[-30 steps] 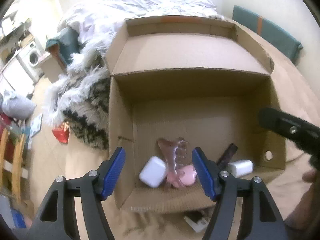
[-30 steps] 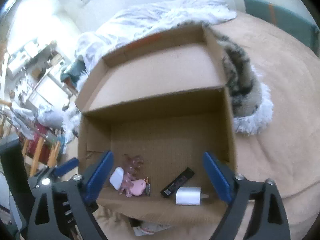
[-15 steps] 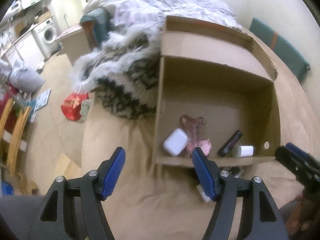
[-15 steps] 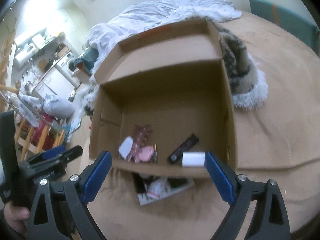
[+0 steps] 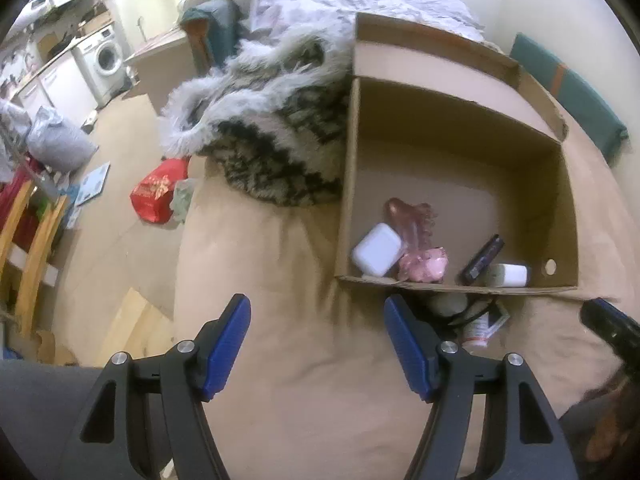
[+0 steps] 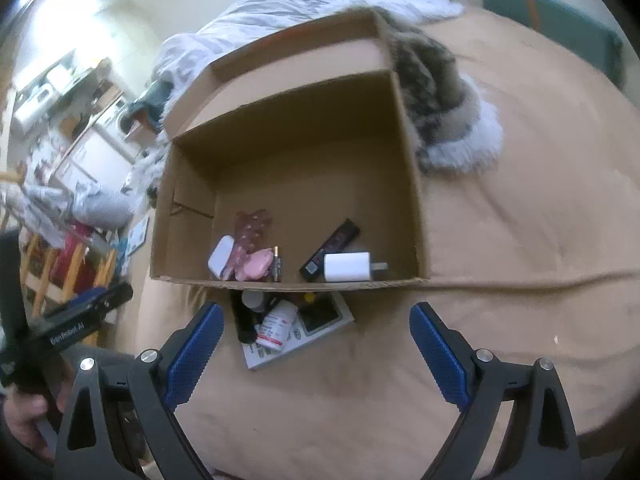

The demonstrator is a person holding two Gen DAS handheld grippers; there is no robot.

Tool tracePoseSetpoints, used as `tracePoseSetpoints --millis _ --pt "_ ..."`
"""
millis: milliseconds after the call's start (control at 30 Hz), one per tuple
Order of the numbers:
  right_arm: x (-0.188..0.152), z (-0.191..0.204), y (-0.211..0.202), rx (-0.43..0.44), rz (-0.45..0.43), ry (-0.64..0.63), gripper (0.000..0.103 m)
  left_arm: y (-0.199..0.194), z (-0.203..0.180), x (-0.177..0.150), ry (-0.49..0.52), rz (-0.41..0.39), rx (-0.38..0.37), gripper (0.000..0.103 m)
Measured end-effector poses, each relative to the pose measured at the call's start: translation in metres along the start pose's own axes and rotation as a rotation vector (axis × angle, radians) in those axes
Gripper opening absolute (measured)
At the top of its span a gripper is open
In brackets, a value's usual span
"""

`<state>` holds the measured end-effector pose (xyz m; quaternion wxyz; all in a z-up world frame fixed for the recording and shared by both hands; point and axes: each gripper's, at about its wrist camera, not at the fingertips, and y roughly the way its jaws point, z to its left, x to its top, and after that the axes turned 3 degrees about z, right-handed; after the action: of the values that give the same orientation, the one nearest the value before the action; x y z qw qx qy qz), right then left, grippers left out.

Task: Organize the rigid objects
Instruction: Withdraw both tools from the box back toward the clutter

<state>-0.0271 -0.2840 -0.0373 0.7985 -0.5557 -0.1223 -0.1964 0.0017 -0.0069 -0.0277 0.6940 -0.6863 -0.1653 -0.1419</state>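
Tan bedding [image 6: 520,240] bears a cardboard box [image 6: 408,168] holding a white charger [image 6: 346,267]; both grippers' fingers apart.

Furry striped throw [image 5: 280,152] beside rumpled white duvet [image 5: 360,4] (washing machine [image 5: 105,56] beyond), red bag [image 5: 158,192] on floor.

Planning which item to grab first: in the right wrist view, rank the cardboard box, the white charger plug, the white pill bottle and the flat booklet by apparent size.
1. cardboard box
2. flat booklet
3. white pill bottle and white charger plug: they look alike, so I leave them unranked.
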Motion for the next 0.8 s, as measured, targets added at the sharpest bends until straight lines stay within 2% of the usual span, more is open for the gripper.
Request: tracePoseSetpoints --millis 200,300,433,500,567,667,800 --pt "0.007 -0.019 0.014 0.020 0.034 0.116 0.100 0.007 0.013 0.002 -0.083 0.030 -0.011 0.066" --pt "0.008 -0.019 0.032 0.041 0.099 0.131 0.100 0.012 0.013 0.002 -0.098 0.049 -0.020 0.066" --pt "0.007 -0.009 0.060 0.018 0.196 0.095 0.100 0.017 0.008 0.001 -0.091 0.075 -0.029 0.066" --pt "0.007 0.004 0.071 0.060 0.229 0.051 0.095 0.020 0.006 0.002 -0.092 0.087 -0.039 0.066" --pt "0.005 0.017 0.082 0.089 0.269 0.017 0.078 0.022 0.005 0.002 -0.096 0.095 -0.052 0.066" --pt "0.001 0.034 0.099 0.077 0.314 -0.036 0.062 0.024 0.002 0.003 -0.100 0.104 -0.065 0.066" --pt "-0.003 0.048 0.118 0.067 0.348 -0.067 0.058 0.027 0.000 0.002 -0.093 0.114 -0.063 0.066"
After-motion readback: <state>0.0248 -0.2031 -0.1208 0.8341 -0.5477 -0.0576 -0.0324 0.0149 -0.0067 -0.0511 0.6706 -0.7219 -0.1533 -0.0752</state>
